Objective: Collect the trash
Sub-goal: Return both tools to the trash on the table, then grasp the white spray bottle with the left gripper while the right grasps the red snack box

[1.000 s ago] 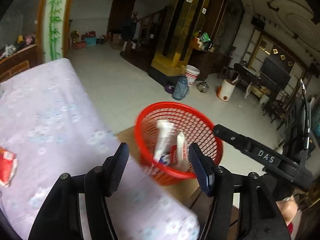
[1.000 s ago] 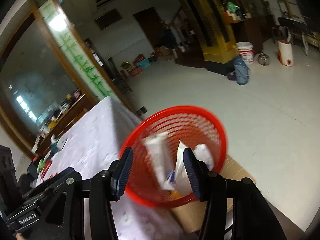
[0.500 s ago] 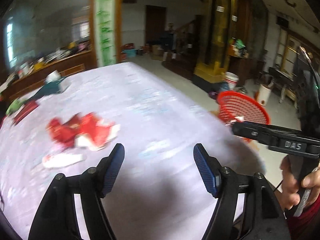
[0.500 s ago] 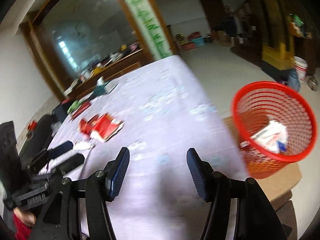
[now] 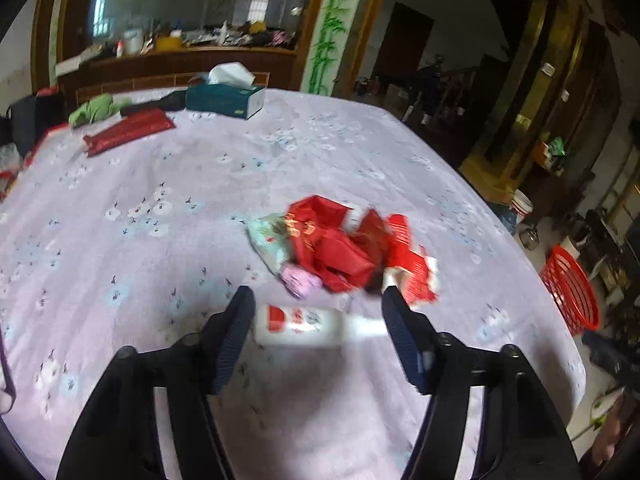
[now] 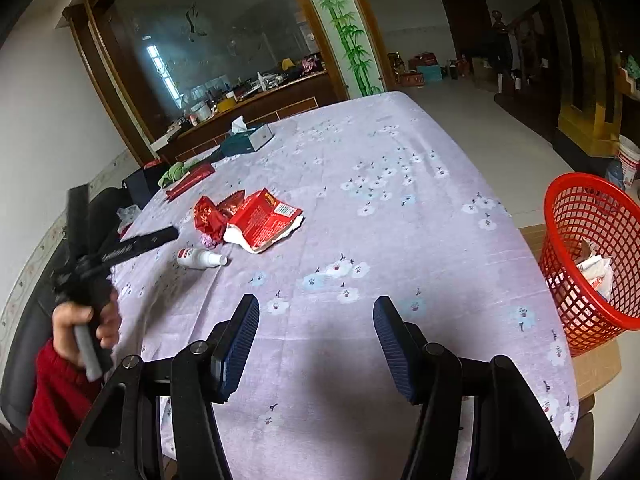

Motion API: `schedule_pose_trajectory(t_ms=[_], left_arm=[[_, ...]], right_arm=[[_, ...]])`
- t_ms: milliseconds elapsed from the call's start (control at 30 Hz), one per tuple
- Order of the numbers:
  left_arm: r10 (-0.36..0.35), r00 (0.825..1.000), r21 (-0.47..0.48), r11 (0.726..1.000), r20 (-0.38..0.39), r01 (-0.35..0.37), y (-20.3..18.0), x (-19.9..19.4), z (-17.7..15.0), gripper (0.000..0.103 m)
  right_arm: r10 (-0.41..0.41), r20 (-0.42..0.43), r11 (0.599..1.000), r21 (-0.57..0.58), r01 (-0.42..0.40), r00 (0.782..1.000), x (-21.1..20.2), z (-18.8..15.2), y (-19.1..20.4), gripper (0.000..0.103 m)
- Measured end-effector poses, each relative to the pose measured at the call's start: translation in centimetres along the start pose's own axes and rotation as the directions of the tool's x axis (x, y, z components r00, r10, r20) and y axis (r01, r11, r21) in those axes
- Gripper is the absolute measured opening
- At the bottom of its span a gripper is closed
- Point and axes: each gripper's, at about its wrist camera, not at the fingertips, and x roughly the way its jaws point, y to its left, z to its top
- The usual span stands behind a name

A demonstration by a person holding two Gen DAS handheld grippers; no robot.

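Between the spread fingers of the left gripper (image 5: 316,320), which holds nothing, lies a small white bottle (image 5: 300,326) on its side on the lilac flowered tablecloth (image 5: 160,184), not yet touched by either pad as far as the blur allows. Just beyond it sits a heap of red wrappers (image 5: 344,248) with a pale packet (image 5: 268,240) and a pinkish scrap (image 5: 300,278) tucked against it. The right gripper (image 6: 316,344) hangs over bare cloth nearer the table edge, its jaws likewise wide apart and empty. Off that edge, on a cardboard box (image 6: 592,364), stands the red mesh basket (image 6: 580,256), with a few pieces of white packaging (image 6: 596,272) already in its bottom. So part of the job looks done, while the bottle and the whole wrapper heap remain on the table (the tissue box (image 5: 224,98) and the long red packet (image 5: 128,130) at the far end may not be rubbish at all). The bottle seems the next pick.
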Motion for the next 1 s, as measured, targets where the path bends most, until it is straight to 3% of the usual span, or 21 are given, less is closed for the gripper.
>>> schedule_pose_trajectory(t_ms=[200, 400, 533, 600, 733, 867, 1000], left_arm=[[-0.128, 0.988, -0.016, 0.992, -0.09, 0.127, 0.7, 2.7, 0.2, 0.055], [-0.097, 0.987, 0.11, 0.988, -0.131, 0.112, -1.0, 1.7, -1.3, 0.054], [-0.047, 0.987, 0.219, 0.972, -0.152, 0.08, -2.1, 1.5, -2.1, 0.054], [0.001, 0.991, 0.246, 0.969, -0.131, 0.031, -2.1, 1.8, -1.8, 0.054], [-0.039, 0.988, 0.177, 0.982, -0.148, 0.065, -0.5, 3.6, -0.2, 0.054], [-0.159, 0.953, 0.071, 0.981, -0.257, 0.182, 0.9, 5.3, -0.1, 0.054], [-0.183, 0.938, 0.082, 0.973, -0.295, 0.216, 0.2, 4.5, -1.9, 0.054]], right_arm=[[0.0, -0.023, 1.0, 0.007, 0.0, 1.0, 0.4, -0.2, -0.3, 0.064], [0.003, -0.029, 1.0, 0.018, -0.003, 1.0, 0.7, -0.2, -0.6, 0.064], [0.012, -0.032, 1.0, 0.021, -0.012, 0.999, 1.0, -0.2, -0.6, 0.064], [0.015, -0.034, 1.0, 0.023, -0.014, 0.999, 1.2, -0.1, -0.6, 0.064], [0.019, -0.04, 0.999, 0.027, -0.018, 0.999, 1.5, -0.3, -0.5, 0.064], [0.019, -0.049, 0.999, 0.027, -0.017, 0.999, 1.6, -0.6, -0.5, 0.064], [0.022, -0.05, 0.999, 0.039, -0.02, 0.999, 1.8, -0.6, -1.0, 0.064]])
